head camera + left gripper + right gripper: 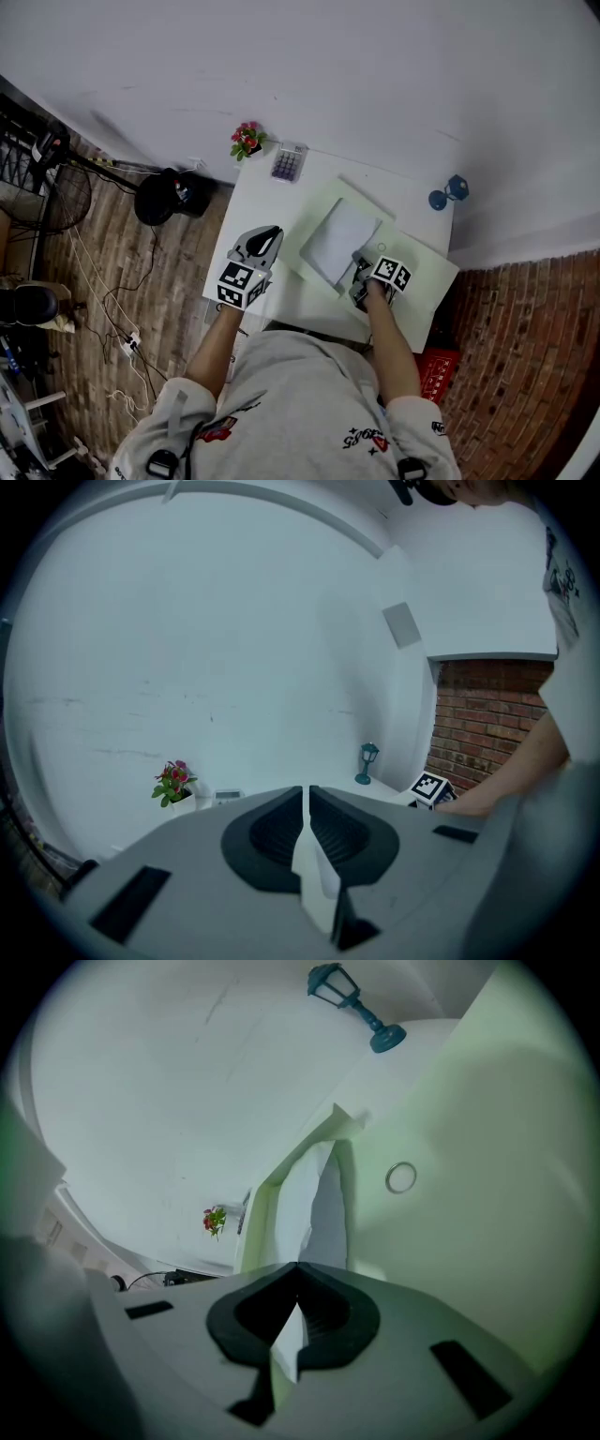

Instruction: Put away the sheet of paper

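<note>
The right tool (298, 1266) pinched the lower right corner of the sheet of paper (337, 239), which lay on the open green folder (417, 281) in the middle of the frame. The left tool (307, 791) hung over the counter's (251, 202) left edge, jaws together, holding nothing.

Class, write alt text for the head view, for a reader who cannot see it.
Seen from above, a person's right gripper pinches the near edge of a white sheet of paper lying on a pale green folder on a white table; the left gripper, shut, hovers alongside.
</note>
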Available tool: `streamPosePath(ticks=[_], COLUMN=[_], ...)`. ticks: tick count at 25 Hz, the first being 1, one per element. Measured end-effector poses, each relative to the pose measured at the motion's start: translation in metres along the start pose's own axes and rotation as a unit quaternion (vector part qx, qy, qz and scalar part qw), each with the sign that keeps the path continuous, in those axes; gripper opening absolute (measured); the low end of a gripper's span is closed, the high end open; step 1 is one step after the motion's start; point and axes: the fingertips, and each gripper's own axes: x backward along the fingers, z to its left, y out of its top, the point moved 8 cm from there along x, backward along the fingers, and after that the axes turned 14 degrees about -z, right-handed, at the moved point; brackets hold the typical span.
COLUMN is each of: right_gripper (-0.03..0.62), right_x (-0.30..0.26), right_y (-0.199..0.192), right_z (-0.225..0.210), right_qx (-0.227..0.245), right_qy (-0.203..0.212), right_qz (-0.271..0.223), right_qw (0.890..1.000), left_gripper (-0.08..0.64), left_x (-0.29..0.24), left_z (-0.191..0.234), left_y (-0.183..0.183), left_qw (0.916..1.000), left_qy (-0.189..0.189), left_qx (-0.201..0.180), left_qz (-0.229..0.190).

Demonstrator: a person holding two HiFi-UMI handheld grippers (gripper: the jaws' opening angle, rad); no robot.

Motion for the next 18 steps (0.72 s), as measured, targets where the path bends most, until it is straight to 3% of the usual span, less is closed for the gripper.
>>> streamPosePath(ticks=[6, 9, 13, 18], right_gripper=[0.009, 0.095, 0.135, 0.106], right_x=[-0.001, 0.004, 0.017, 0.035], right_y=[-0.001, 0.001, 0.004, 0.004], right_z=[-0.001, -0.002, -0.006, 0.004], right_qx=[0.008, 0.038, 0.082, 0.145], right_qy=[-0.012, -0.025, -0.043, 0.014], right_qz=[-0.014, -0.017, -0.008, 0.025], right_qw=[1.000, 0.999, 0.996, 0.989], left_gripper=[0.037, 0.037, 0.037, 0.037], left_x=[0.003, 0.002, -0.003, -0.014], left_z=[-0.001, -0.001, -0.006, -0.015], left_y=[0.002, 0.003, 0.002, 0.002], left_qw=[1.0000, 1.0000, 0.9999, 0.9996], left_qy=[0.001, -0.003, -0.011, -0.026], left_qx=[0.003, 0.003, 0.005, 0.005], left_qz=[0.003, 0.003, 0.001, -0.002])
